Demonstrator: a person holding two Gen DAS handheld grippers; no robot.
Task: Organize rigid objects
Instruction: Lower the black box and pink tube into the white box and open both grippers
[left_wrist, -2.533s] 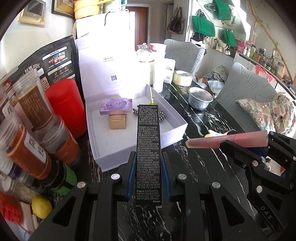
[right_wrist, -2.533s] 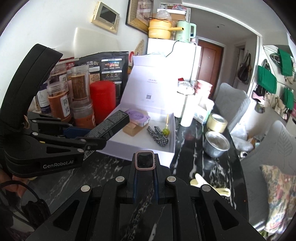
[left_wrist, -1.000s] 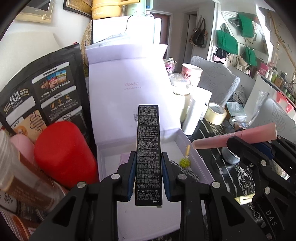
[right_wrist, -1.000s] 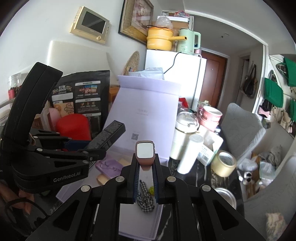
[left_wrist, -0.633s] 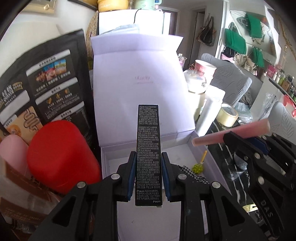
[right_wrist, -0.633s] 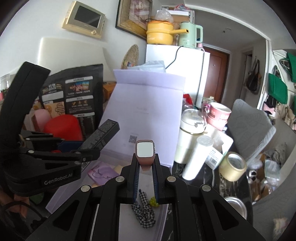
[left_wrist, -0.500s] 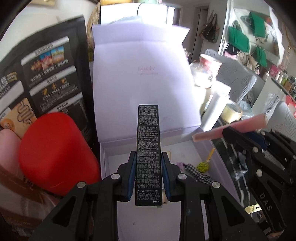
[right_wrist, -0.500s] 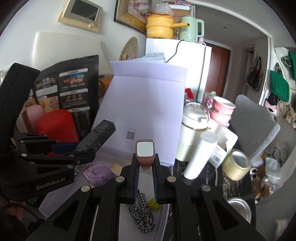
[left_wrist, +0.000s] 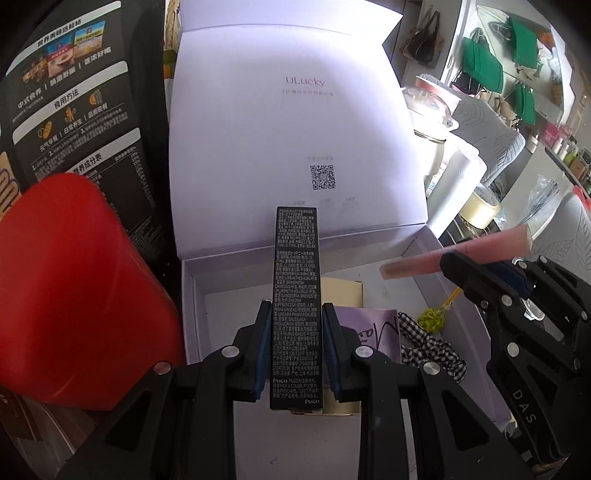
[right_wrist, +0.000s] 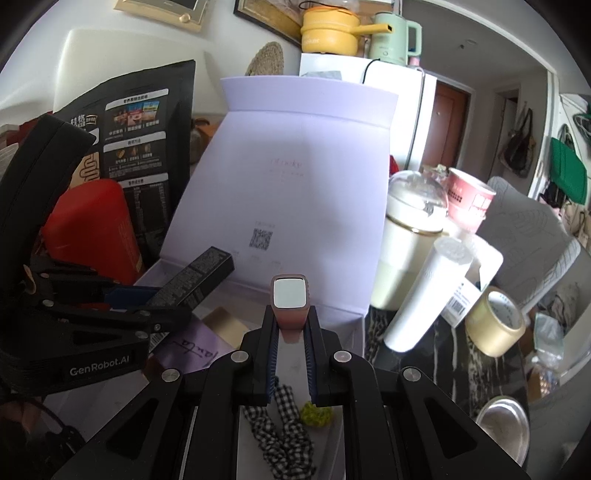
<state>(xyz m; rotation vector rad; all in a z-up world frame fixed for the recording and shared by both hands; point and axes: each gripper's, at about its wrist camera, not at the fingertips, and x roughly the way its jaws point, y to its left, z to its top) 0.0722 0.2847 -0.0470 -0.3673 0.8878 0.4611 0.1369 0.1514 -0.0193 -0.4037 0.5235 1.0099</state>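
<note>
The left claw (left_wrist: 295, 343) pinches a long black box (left_wrist: 295, 295). The right claw (right_wrist: 290, 332) pinches a pink tube (right_wrist: 290, 306). Both hang over the open white box (left_wrist: 192, 295).

red canister (left_wrist: 74, 295) cropped at left, beige box (left_wrist: 343, 291) mostly hidden

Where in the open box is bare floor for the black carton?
Bare floor lies along the box's left wall and back left corner. Crowded: the purple card, tan box, checked scrunchie and green pompom fill the middle and right.
</note>
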